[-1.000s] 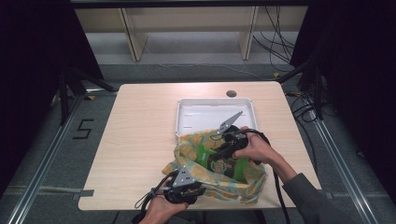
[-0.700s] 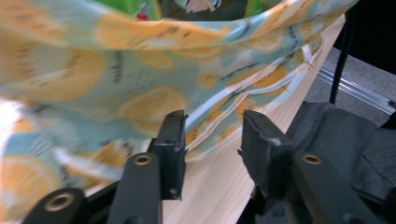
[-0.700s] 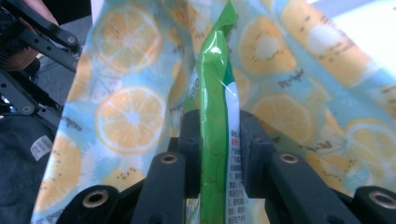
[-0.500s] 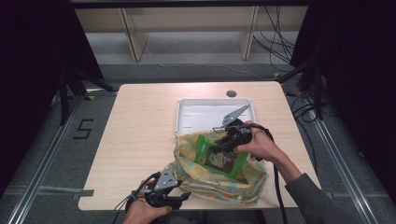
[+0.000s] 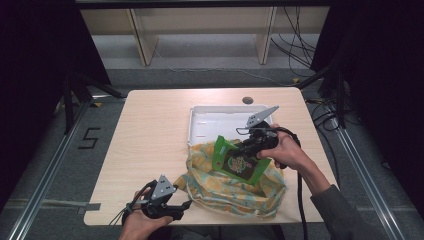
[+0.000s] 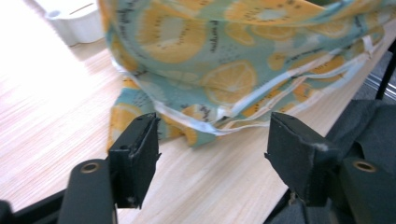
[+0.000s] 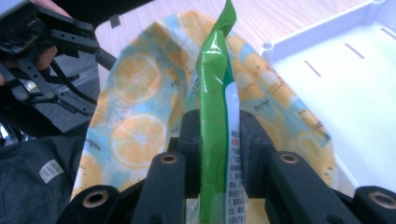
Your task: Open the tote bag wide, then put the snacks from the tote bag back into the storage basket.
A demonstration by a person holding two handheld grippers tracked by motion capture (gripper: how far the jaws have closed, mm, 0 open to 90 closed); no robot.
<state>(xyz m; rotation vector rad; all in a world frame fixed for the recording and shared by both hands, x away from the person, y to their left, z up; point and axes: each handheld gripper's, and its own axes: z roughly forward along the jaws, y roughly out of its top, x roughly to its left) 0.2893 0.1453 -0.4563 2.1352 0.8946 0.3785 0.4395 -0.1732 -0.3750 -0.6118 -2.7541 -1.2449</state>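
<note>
Green glossy packet, flat and crinkled, is pinched between the right gripper's fingers above the soft fruit-print cloth bag, long axis slanting up-left. Left gripper fingers gape wide near the surface's front edge. Beyond, a white plastic tray; bare wood left.

You have one fruit-print cloth bag, one green snack packet, one white tray and one wooden table (with a single round hole near its far edge), plus two hand-held grippers.
</note>
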